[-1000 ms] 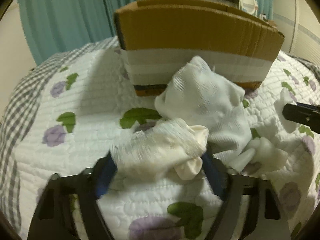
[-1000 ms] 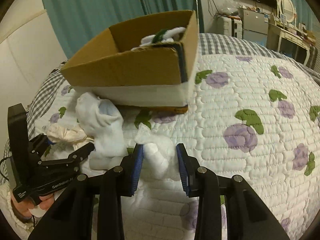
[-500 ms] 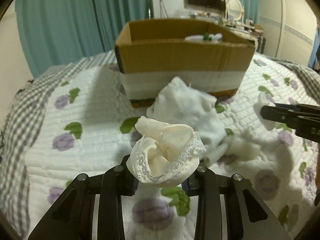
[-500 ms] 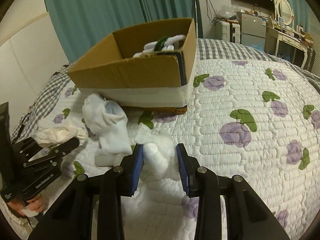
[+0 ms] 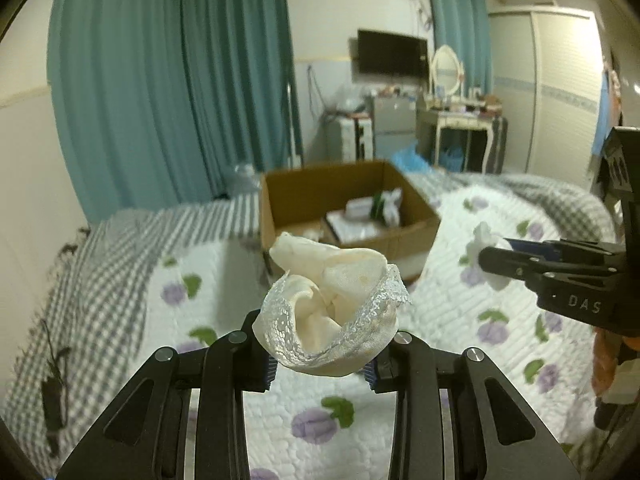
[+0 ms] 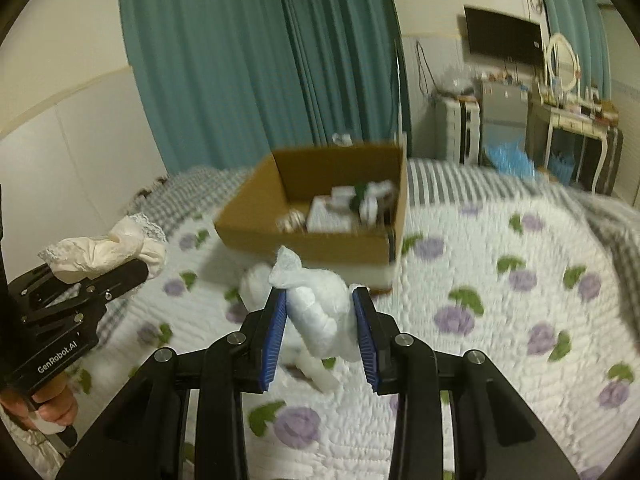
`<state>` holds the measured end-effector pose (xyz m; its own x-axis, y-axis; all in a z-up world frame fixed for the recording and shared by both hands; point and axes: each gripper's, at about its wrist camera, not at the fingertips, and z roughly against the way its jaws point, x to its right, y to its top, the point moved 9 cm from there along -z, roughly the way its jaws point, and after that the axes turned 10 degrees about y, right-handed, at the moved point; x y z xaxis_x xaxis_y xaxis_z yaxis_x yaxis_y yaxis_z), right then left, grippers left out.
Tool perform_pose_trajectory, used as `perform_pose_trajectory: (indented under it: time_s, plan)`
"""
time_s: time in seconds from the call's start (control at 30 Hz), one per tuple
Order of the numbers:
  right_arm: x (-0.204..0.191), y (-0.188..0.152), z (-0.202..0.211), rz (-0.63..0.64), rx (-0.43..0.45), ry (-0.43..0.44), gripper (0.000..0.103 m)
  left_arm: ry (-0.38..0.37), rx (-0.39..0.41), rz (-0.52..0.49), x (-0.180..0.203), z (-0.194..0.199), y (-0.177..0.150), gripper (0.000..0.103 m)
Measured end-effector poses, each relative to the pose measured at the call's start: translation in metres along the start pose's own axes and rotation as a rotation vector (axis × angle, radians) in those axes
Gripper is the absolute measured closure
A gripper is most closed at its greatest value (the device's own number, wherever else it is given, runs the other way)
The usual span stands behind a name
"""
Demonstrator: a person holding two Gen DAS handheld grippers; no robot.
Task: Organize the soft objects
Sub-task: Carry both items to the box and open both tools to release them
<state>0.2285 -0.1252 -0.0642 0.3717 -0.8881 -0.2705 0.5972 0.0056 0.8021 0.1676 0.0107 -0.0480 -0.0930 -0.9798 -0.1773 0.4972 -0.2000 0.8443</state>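
Observation:
My left gripper point(image 5: 320, 364) is shut on a cream lace-trimmed sock point(image 5: 332, 304) and holds it high above the bed; it also shows in the right wrist view point(image 6: 100, 252). My right gripper point(image 6: 320, 336) is shut on a white sock point(image 6: 320, 308), lifted off the quilt; the left wrist view shows this gripper point(image 5: 492, 260) from the side. An open cardboard box point(image 5: 344, 208) with several soft items inside stands on the bed ahead; it also shows in the right wrist view point(image 6: 320, 208). Another white sock point(image 6: 256, 284) lies in front of the box.
The bed has a white quilt point(image 6: 500, 300) with purple flowers and a grey checked blanket point(image 5: 100, 260) at the left. Teal curtains, a TV, a fridge and a dressing table stand behind the bed.
Both grippers have risen from the quilt. The left closed on the cream sock and lifted it; the right lifted the white sock. The box interior is now visible from above.

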Motion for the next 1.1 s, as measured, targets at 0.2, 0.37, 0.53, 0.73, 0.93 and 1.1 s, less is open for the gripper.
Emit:
perform_pose_trajectory:
  time_s: [0.2, 0.37, 0.53, 0.73, 0.93, 1.1]
  plan:
    - [-0.019, 0.054, 0.014, 0.047, 0.07, 0.016, 0.07, -0.029, 0.018, 0.024, -0.004, 0.01, 0.04, 0.071]
    - [-0.028, 0.103, -0.004, 0.091, 0.106, 0.038, 0.07, -0.004, 0.041, -0.001, -0.005, -0.005, 0.071, 0.071]
    - [-0.02, 0.132, -0.041, 0.108, 0.095, 0.029, 0.07, 0.014, 0.042, -0.012, -0.003, -0.04, 0.094, 0.071]
    - [0.007, 0.157, -0.09, 0.087, 0.07, 0.02, 0.07, 0.026, 0.021, -0.024, 0.007, -0.1, 0.109, 0.071]
    - [0.044, 0.153, -0.153, 0.057, 0.004, 0.011, 0.069, 0.014, 0.003, -0.025, 0.015, -0.159, 0.103, 0.068]
    - [0.063, 0.141, -0.189, 0.033, -0.027, -0.004, 0.064, 0.028, -0.039, -0.043, 0.019, -0.195, 0.089, 0.038]
